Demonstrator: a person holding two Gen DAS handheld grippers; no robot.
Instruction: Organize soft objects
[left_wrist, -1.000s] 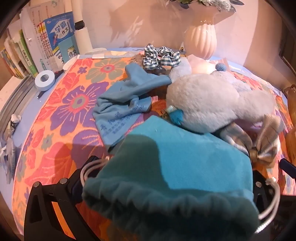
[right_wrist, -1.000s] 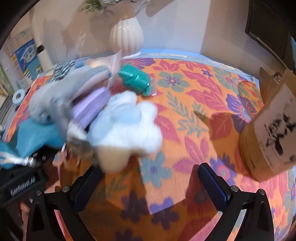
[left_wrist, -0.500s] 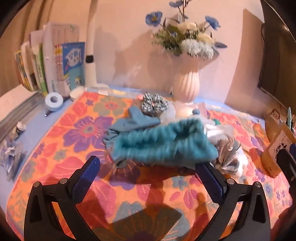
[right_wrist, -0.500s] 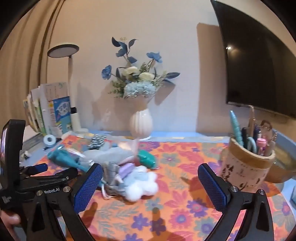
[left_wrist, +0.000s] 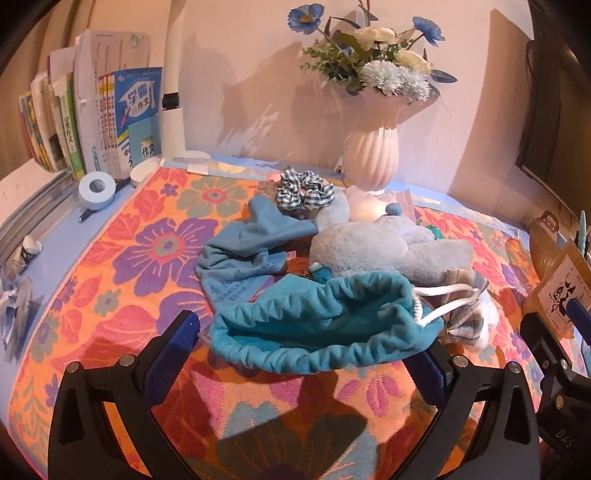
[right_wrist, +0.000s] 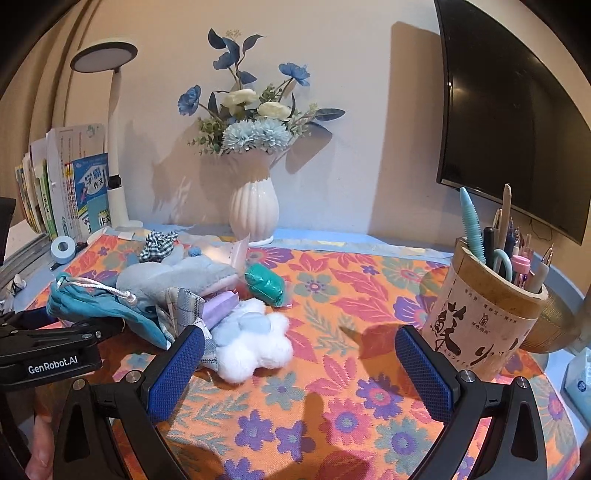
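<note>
The flowered cloth (left_wrist: 110, 280) covers most of the desk, and the white vase (right_wrist: 253, 208) at the back wall is the handy marker: everything soft sits in one heap in front of it and a little to its left. Biggest in the heap is the grey plush toy (left_wrist: 373, 247), lying on its side. In front of that, further from the vase, lies the teal drawstring bag (left_wrist: 325, 328), its mouth gaping toward the left claw (left_wrist: 310, 354). Left of the plush is a crumpled blue cloth (left_wrist: 251, 243), near it the fluffy white cloud toy (right_wrist: 255, 343), and closest to the vase the checked scrunchie (left_wrist: 304, 188) and a small green roll (right_wrist: 265, 284).

It looks like the bagging step: the bag lies slack with nothing visibly in it. The left claw's jaws are spread wide, one on either side of the bag's rim, gripping nothing. The right claw (right_wrist: 299, 363) also stands wide apart and empty, the cloud toy just beyond its left finger.

Next, I'd guess, one claw must pinch the rim to keep the mouth open while the other lifts a toy in.
</note>
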